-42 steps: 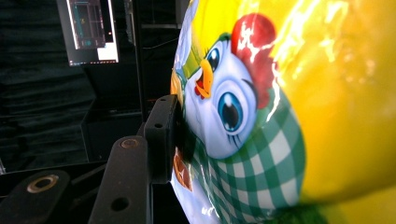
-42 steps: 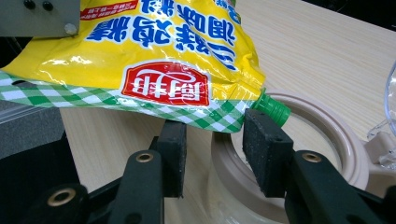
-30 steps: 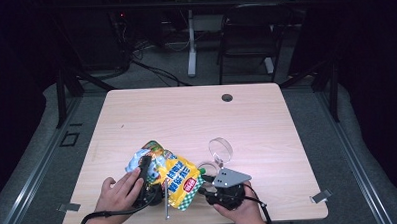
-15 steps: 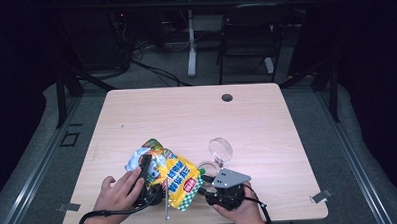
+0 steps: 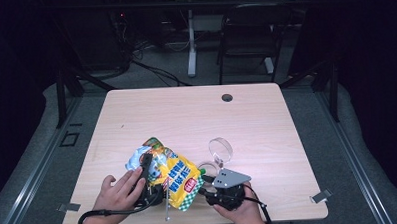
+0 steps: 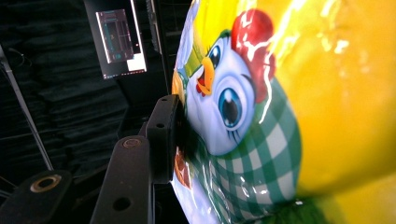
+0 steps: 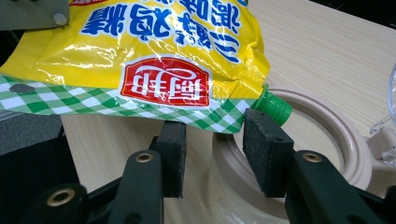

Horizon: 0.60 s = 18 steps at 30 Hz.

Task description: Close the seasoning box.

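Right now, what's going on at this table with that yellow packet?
A person holds a gripper in each hand at the near edge of the table. The left gripper presses on a yellow spouted pouch and holds it up. The pouch's green cap hangs over the rim of a beige jar. The right gripper waits just under the pouch's corner, jaws apart. The jar's clear lid stands open.

"厨邦" logo on yellow pouch (image 7: 140, 51)

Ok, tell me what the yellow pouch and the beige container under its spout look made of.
Yellow pouch: thin glossy plastic film, judging by wrinkles and sharp glare; green spout looks like ribbed hard plastic. Beige container: smooth matte rim, probably moulded plastic, though ceramic can't be ruled out.
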{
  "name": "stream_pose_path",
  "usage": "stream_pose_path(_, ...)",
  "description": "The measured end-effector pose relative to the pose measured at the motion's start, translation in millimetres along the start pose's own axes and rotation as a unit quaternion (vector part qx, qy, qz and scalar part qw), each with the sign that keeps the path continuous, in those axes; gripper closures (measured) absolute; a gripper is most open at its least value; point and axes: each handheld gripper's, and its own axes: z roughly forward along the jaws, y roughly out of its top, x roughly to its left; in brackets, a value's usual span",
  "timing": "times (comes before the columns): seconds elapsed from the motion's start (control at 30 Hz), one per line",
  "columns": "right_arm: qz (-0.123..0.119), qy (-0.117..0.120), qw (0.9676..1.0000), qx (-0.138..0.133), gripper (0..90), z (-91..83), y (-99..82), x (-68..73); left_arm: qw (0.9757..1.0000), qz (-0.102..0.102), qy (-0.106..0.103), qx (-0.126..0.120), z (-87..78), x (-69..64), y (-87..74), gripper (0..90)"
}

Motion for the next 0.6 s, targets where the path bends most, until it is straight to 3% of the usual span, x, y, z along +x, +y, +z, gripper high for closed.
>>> stream_pose_path(0.2, -0.002, -0.002, 1.0, 0.0, 60.3, -0.1, -0.1, 0.2, 1.0, 0.008, 0.001, 0.0, -0.6, 2.8, 0.8, 57.3)
stream_pose_path(0.27, -0.004, -0.004, 1.0, -0.001, 60.3, -0.8, 0.2, 0.3, 1.0, 0.005, -0.008, 0.001, -0.7, 3.4, 0.7, 57.3)
stream_pose_path(0.47, -0.005, -0.006, 1.0, -0.004, 60.4, -1.9, 0.6, 0.7, 1.0, 0.007, 0.0, -0.005, -1.3, 5.6, 0.4, 57.4)
stream_pose_path(0.5, -0.004, -0.007, 1.0, -0.005, 60.4, -1.8, 0.6, 0.9, 0.9999, 0.009, -0.011, 0.0, -2.2, 7.2, 0.8, 57.4)
stream_pose_path(0.6, -0.003, -0.007, 0.9999, -0.008, 60.4, -2.4, 0.9, 1.3, 0.9999, 0.011, -0.008, -0.002, -2.9, 8.6, 0.5, 57.4)
